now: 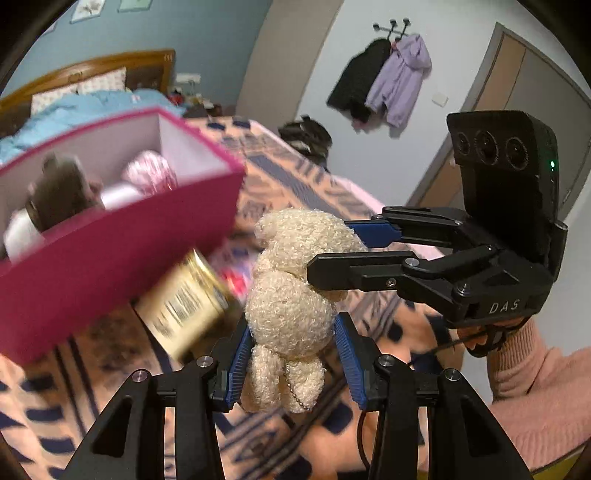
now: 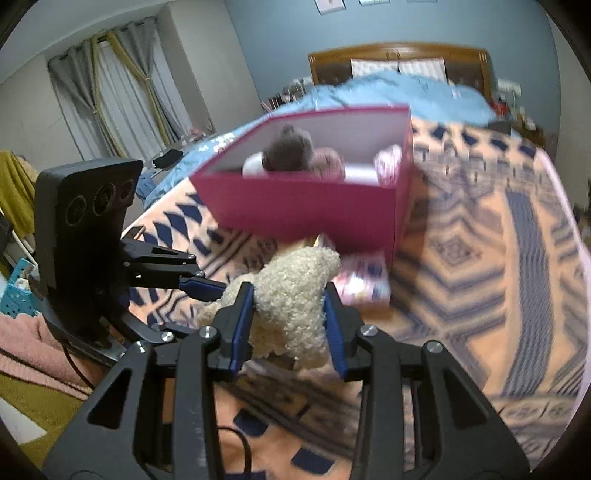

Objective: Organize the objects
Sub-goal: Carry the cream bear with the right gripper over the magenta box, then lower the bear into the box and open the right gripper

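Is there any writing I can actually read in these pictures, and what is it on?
"DAS": white letters on the black body of the right gripper, seen from the left wrist camera.
Gold can: a barcode and print, too blurred to read.
Pink packet by the magenta box: print too blurred to read.
Wall pictures: nothing legible.
No other text shows.

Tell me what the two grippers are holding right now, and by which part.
Both hold the cream plush toy: the left gripper clamps its lower body and legs, the right gripper clamps its upper part, near the head.
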Tool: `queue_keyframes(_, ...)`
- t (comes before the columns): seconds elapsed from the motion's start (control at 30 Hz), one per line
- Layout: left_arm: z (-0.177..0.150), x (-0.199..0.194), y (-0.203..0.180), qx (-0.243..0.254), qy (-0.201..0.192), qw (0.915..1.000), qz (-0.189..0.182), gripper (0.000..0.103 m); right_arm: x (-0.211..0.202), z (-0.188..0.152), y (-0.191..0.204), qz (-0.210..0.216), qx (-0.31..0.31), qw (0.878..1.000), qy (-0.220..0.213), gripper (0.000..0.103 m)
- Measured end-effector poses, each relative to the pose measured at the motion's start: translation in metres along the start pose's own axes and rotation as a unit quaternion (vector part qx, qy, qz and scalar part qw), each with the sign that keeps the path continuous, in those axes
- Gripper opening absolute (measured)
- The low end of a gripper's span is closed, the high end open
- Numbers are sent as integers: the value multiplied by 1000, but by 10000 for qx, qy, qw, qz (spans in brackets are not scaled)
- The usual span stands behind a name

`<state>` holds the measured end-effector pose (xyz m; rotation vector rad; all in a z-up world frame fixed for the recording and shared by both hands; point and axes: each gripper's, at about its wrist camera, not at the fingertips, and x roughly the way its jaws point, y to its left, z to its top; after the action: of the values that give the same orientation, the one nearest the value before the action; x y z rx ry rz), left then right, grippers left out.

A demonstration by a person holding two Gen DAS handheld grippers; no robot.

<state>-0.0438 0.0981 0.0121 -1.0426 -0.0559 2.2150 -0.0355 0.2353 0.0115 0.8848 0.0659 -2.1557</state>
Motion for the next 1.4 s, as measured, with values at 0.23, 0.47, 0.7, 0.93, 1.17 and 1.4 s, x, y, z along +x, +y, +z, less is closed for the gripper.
queue_keyframes(0.23,46,-30,14,-142,-566,9977,342,44,-1,67,6,-151,-625,9974,-329,39)
queue_keyframes(0.47,92,-38,44,-302,-790,9940,700,44,16,115,-1,-247,-947,9945,-361,39)
queue_keyframes(0.7,120,-19,75,-508,-750,9920,882,44,42,145,-20,-426,-1093,9929,-187,39)
queue_keyframes(0.93,136,3,101,-737,-661,9900,1007,44,73,164,-45,-488,-1001,9937,107,39)
queue_keyframes(1.17,138,23,128,-1040,-471,9871,1122,44,107,174,-58,-377,-1068,9925,454,39)
queue_keyframes(1.4,143,41,149,-1290,-204,9829,1297,44,142,185,-67,-461,-1162,9887,826,39)
